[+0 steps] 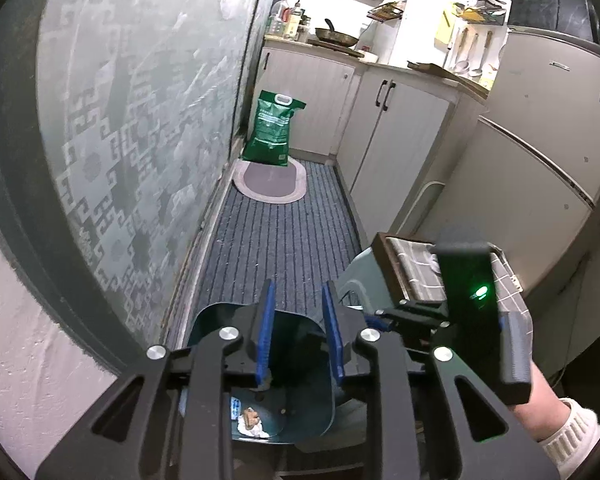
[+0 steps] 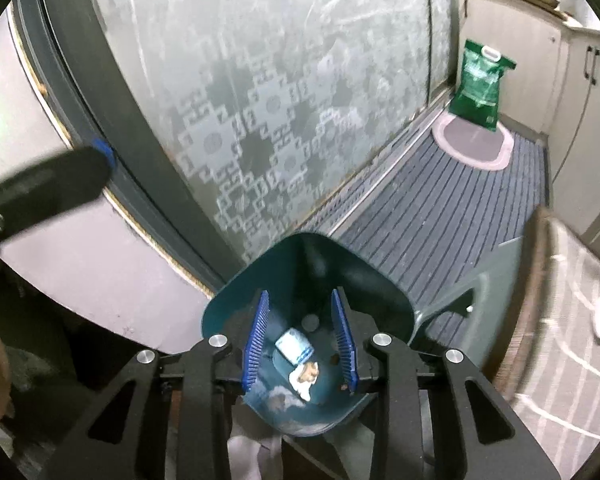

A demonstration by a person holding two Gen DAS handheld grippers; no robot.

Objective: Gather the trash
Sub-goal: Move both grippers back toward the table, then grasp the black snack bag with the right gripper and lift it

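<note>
Teal dustpan (image 2: 308, 320) sits tipped below both claws, scoop mouth up — likely so the load cannot slide out. Trash already in it: a blue-white wrapper (image 2: 295, 346) and a crumpled tissue with brown scrap (image 2: 306, 376). Right claw (image 2: 304, 344) blue pads apart, straddling the trash, gripping nothing. Left claw (image 1: 298, 332) also parted over the pan, empty — hovering, not holding. Striped floor mat (image 1: 276, 240) ahead looks bare of litter

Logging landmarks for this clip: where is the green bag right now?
The green bag stands at the far end of the striped floor mat, upper centre in the left wrist view, behind the oval rug, between the patterned glass door and the white cabinets.
</note>
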